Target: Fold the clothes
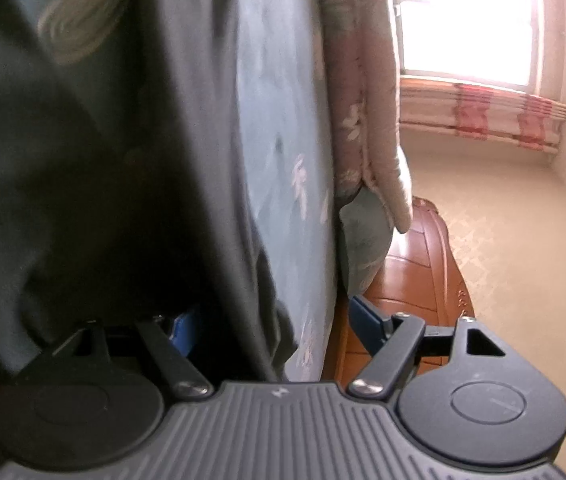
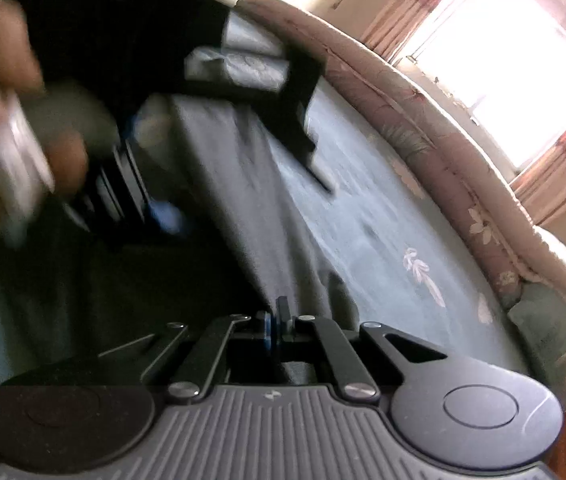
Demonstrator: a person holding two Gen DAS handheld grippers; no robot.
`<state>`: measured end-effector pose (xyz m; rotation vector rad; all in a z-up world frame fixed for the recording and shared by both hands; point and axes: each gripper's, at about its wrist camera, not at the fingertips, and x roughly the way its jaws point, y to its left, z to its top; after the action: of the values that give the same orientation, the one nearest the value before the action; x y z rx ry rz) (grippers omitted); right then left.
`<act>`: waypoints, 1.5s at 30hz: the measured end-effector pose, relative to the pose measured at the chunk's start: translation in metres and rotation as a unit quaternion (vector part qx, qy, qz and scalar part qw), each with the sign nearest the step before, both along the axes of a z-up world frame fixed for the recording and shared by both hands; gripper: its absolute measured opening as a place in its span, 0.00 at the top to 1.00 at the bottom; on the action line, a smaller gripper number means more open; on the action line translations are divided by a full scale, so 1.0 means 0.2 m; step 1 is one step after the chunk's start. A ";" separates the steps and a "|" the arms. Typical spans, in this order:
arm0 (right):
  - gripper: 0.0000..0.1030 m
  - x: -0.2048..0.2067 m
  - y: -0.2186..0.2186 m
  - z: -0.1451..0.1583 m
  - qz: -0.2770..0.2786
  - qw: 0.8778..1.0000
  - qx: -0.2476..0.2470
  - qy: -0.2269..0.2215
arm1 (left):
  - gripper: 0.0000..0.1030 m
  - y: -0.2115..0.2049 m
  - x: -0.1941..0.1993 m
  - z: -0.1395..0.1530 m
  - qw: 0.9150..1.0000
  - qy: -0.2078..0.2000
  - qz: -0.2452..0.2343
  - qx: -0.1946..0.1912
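The dark garment lies spread on the bed sheet, part of it draped between the wide-parted jaws of the left gripper, which grips nothing; I judge it is placed to take an edge. The right gripper is clenched, with dark cloth right at its tips, probably pinning a fold, though whether cloth is pinched I cannot tell. A quilt lies beyond.

The dark grey garment was soft matt cloth. The pale blue leaf-printed bed sheet looked smooth, the pink floral quilt padded. The reddish-brown wooden bed frame shone glossy. Each tool's ribbed body was matt black plastic.
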<state>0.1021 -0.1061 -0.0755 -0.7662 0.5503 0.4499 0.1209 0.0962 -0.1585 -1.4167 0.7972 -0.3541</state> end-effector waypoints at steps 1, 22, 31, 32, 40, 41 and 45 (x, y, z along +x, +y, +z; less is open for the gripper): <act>0.97 -0.01 -0.01 0.01 0.001 1.000 0.003 0.003 | 0.26 -0.02 0.02 -0.01 1.000 -0.001 0.001 0.001; 0.81 -0.23 -0.54 0.08 -0.124 0.984 0.104 0.077 | 0.52 -0.04 0.16 -0.02 0.996 -0.037 -0.037 0.068; 0.75 -0.35 -0.80 0.08 -0.202 0.962 0.166 0.075 | 1.00 -0.09 0.15 0.18 0.976 -0.067 -0.050 0.200; 0.73 -0.36 -0.83 0.08 -0.207 0.961 0.168 0.075 | 1.00 -0.10 0.13 0.24 0.973 -0.084 -0.044 0.209; 0.62 -0.40 -1.07 0.05 -0.256 0.923 0.264 0.115 | 1.00 -0.22 -0.08 0.61 0.934 -0.183 -0.020 0.306; 0.60 -0.40 -1.11 0.04 -0.264 0.913 0.285 0.124 | 1.00 -0.23 -0.10 0.62 0.932 -0.182 -0.019 0.313; 0.58 -0.44 -1.32 0.00 -0.299 0.860 0.384 0.152 | 1.00 -0.27 -0.14 0.55 0.927 -0.151 -0.031 0.341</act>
<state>0.0141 -0.3700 -0.0763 0.2661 0.7922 0.1700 0.0930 0.0414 -0.0483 -0.6635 0.6228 -0.2936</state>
